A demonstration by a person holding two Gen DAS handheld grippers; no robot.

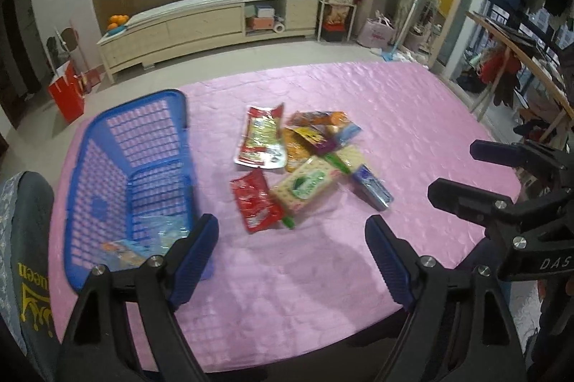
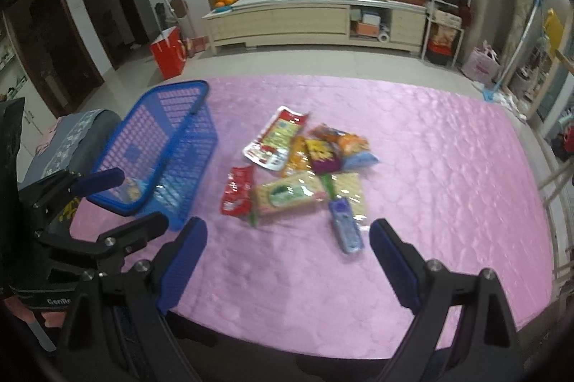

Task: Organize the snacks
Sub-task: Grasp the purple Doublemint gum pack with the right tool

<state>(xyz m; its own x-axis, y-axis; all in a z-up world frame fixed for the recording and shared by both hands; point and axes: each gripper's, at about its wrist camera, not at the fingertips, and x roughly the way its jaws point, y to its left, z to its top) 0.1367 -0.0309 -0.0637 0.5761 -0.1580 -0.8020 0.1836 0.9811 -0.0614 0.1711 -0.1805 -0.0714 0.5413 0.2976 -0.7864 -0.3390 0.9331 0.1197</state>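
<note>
Blue basket, two empty grippers

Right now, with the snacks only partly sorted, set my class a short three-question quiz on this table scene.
1. True or false: the blue plastic lattice basket already holds at least one packet.
2. Which packet lies nearest the right tongs? A: the small blue-purple foil packet; B: the red foil packet; C: the long red-and-yellow packet.
3. Fill in: the left tongs are ____ and hold nothing.

Key
1. True: a light blue packet lies in its near end.
2. A.
3. Open, above the pink quilted tablecloth.
</note>
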